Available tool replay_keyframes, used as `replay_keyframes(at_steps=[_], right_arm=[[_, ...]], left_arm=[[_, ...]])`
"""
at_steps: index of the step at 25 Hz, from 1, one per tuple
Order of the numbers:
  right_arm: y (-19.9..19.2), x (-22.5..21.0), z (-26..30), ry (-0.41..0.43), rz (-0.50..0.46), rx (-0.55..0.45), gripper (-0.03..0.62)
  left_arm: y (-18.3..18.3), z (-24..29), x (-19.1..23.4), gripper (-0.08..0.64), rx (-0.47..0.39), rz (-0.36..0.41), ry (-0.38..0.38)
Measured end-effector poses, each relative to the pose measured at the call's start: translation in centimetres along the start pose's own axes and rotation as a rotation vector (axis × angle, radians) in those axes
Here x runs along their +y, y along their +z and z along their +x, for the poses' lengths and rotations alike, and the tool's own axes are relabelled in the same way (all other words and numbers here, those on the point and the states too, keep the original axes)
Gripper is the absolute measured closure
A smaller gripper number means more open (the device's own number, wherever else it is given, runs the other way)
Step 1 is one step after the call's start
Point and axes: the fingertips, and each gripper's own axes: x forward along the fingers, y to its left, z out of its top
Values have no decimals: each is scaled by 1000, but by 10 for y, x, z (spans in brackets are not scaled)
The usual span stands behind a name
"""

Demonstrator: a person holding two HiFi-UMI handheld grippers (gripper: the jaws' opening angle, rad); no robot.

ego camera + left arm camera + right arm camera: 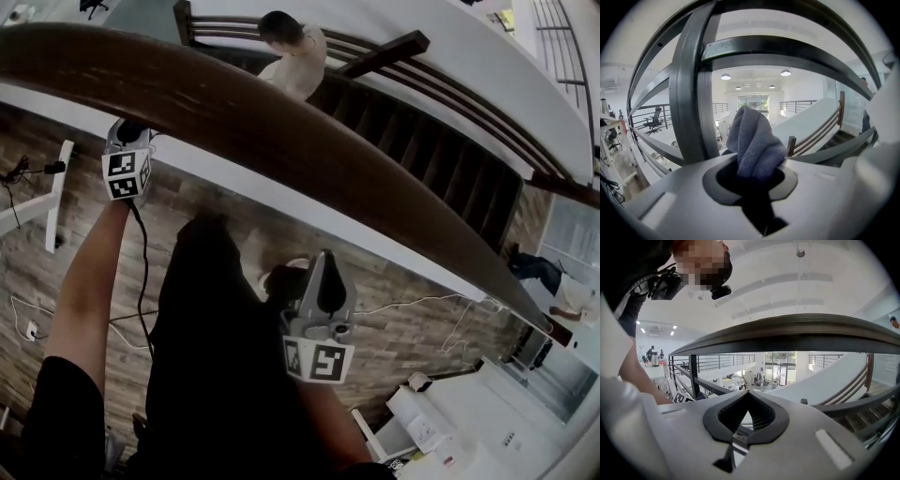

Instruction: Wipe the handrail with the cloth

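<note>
- Your left gripper (128, 155) sits at the near edge of the dark wooden handrail (281, 131); in the head view its tip is tucked under the rail.
- Its jaws are clamped on the grey cloth (754, 143), which bunches up out of them.
- Your right gripper (319, 300) hangs on your side of the handrail, apart from it and well along from the left one; its jaws are pressed together with nothing between them.
- The handrail crosses the head view diagonally from upper left to lower right; past its far edge lies a staircase (441, 159), with a person (295, 52) on it.
- Only the left gripper view shows the cloth; it also shows a dark upright post (691, 93) just left of the cloth, with curved bars crossing above it.
- The right gripper view shows the handrail arching over the closed jaws with open air between them; thinner rails (717, 387) run lower down.
- The head view alone shows a black cable (142, 272) hanging from the left gripper beside your arm.
</note>
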Motion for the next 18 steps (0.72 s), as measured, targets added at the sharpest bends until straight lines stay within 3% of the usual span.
replay_keyframes(at_steps=[9,18], right_arm=[[-5,-19,-9,-4,4,-4,591],[-13,-61,-12,-46,3,-45,591]], left_arm=[[0,-8,-86,489,-25,24,-94],[5,-9,-140,489,-75,14,-96]])
